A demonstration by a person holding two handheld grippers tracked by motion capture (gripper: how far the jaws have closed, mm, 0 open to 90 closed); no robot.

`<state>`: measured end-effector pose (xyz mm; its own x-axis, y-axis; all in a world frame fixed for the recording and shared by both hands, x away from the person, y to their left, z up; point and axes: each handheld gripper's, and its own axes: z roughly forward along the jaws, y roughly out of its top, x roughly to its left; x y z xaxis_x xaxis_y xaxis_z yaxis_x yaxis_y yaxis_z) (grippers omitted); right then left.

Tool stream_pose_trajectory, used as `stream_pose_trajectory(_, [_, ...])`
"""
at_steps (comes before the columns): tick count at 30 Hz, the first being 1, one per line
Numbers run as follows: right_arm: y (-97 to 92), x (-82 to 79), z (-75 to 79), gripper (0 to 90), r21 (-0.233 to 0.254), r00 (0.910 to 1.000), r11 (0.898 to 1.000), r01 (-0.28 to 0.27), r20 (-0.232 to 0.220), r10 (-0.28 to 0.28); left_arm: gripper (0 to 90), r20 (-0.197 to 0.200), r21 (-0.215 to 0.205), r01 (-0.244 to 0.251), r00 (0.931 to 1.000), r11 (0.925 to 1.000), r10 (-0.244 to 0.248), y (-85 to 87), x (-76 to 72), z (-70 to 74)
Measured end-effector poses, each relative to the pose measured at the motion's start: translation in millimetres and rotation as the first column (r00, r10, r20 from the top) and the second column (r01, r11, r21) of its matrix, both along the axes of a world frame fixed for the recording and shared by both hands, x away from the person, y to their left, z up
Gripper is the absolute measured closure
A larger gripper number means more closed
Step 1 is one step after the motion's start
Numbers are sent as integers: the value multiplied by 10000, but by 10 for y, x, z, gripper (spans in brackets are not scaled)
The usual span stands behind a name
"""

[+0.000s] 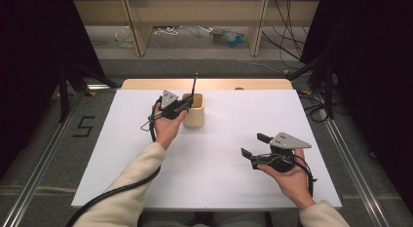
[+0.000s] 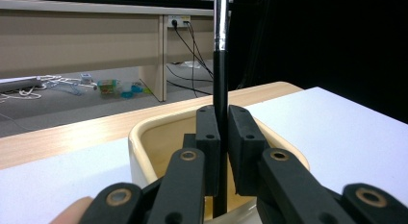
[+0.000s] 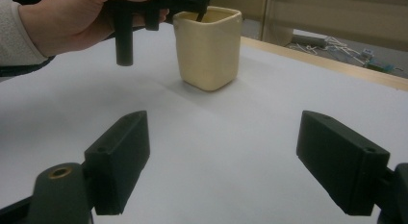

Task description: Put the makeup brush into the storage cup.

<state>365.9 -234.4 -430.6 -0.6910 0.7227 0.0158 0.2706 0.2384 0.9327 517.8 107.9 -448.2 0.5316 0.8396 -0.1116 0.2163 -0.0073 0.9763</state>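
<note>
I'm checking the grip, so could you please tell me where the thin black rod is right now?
In the high view, the rod stands upright at the table's far centre, its lower end inside the cream cup. The left gripper is clamped on it above the cup's rim.

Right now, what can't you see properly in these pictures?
- Bottom end of the thin black rod: in the left gripper view it drops behind the left gripper; in the high view it sits inside the cream cup.
- Top end of the rod: cut off by the top edge of the left gripper view.
- Inside of the cup: hidden by its wall in the right gripper view.
- Small things on the floor beyond the table: too small and blurry to name.
</note>
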Motion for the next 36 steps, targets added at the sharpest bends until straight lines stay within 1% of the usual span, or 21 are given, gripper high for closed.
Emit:
stream_pose_trajectory(9, [2,-3,2,201,65,10000,10000,-19,-50,20,834,-21,15,-16,10000,10000,16,1,0,-9])
stream_pose_trajectory(10, [-1,-1,1,202,7,10000,10000,-7,-9,7,834,-35,12,-8,10000,10000,8,1,0,-9])
stream_pose_trajectory(11, [2,-2,2,201,80,10000,10000,-18,-48,19,834,-43,-2,-12,10000,10000,12,1,-1,-10])
stream_pose_trajectory(12, [1,0,1,202,34,10000,10000,-23,6,23,834,-41,-3,-10,10000,10000,10,1,-1,-10])
stream_pose_trajectory(17, [2,-1,1,201,25,10000,10000,-17,-2,17,834,-33,-34,-18,10000,10000,18,3,-3,-7])
stream_pose_trajectory(28, [3,-1,0,200,19,10000,10000,-19,-7,19,827,-75,117,-41,10000,9999,42,22,-7,-21])
stream_pose_trajectory(29, [3,-2,1,199,25,10000,10000,-18,-13,18,794,-88,88,-116,9999,9999,116,27,-8,-19])
stream_pose_trajectory(30, [3,-2,1,199,21,10000,10000,-16,-15,16,731,-135,13,-164,9998,9999,164,31,-5,-15])
stream_pose_trajectory(32, [1,-1,1,199,23,10000,10000,-16,-2,16,579,-164,-102,-216,9996,9997,214,38,0,-4])
stream_pose_trajectory(34, [1,-2,1,199,32,10000,10000,-26,-8,26,406,-180,-145,-417,9990,9990,415,50,-8,31])
stream_pose_trajectory(36, [3,-2,1,198,19,10000,10000,-7,-6,7,295,-207,-201,-500,9986,9985,496,65,-13,63])
